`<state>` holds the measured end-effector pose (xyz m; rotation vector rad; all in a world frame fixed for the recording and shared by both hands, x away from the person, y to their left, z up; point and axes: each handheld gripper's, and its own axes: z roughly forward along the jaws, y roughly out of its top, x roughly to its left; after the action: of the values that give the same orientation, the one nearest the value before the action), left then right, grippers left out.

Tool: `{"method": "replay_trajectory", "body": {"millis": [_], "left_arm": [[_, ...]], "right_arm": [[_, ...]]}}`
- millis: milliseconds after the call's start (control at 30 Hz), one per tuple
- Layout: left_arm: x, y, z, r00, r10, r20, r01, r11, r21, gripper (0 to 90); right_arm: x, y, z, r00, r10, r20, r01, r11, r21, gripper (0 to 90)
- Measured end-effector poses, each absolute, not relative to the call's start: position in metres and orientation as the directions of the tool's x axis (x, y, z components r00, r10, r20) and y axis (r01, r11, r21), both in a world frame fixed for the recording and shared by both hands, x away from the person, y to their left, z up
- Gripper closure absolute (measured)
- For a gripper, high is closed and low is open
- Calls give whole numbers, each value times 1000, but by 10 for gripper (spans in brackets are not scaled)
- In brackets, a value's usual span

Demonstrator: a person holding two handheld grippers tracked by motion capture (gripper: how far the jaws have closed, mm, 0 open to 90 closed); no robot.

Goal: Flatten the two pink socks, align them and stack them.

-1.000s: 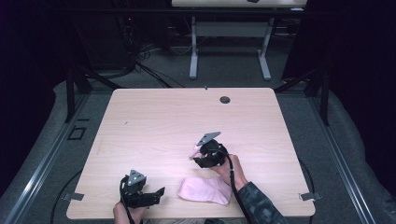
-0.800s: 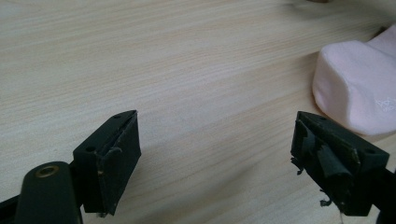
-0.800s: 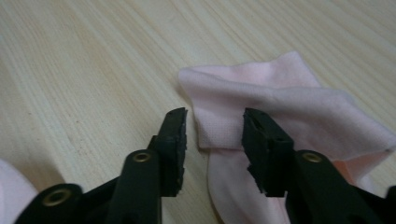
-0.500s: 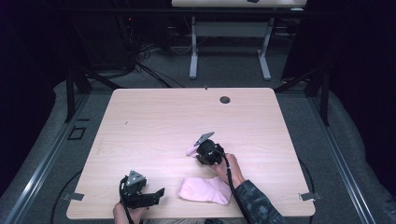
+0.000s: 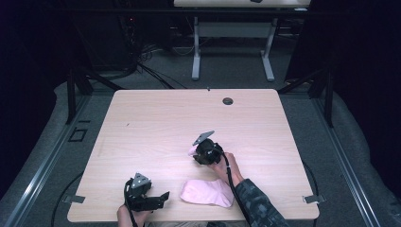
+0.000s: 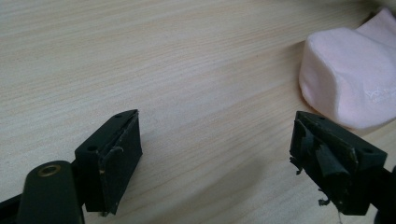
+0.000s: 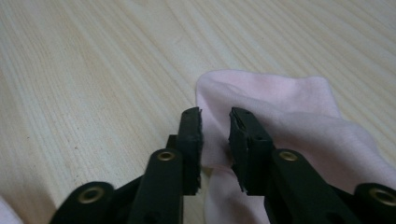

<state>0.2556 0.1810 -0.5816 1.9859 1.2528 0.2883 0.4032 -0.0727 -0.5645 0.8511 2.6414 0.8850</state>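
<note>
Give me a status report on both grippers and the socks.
Right gripper shut on pink sock. Left gripper open, idle. Second sock on table.

There are two pale pink socks on the light wooden table. The first pink sock (image 5: 207,193) lies flat near the front edge of the table, a soft rounded shape with its longer side running left to right. In the left gripper view its rounded end (image 6: 348,86) looks thick and smooth, and it carries a small pale mark in the knit. The second pink sock (image 7: 275,126) is further from the front edge, near the middle of the table, well apart from the first one. A fold of its fabric is pinched and raised a little, while its flat end spreads on the wood with soft wrinkles.
</note>
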Motion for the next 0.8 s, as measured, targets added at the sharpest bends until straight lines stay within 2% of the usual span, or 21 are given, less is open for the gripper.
{"method": "replay_trajectory", "body": {"millis": [267, 567, 800], "left_arm": [[255, 181, -580, 498, 844, -199, 664, -223, 713, 160], [263, 180, -571, 507, 838, -201, 642, -212, 737, 157], [284, 160, -558, 555, 811, -187, 607, -241, 757, 160]], "right_arm": [[404, -74, -567, -796, 605, -19, 469, 636, 612, 877], [396, -96, -533, -786, 615, 57, 464, 527, 713, 881], [391, -115, -505, -785, 609, 119, 461, 444, 768, 881]]}}
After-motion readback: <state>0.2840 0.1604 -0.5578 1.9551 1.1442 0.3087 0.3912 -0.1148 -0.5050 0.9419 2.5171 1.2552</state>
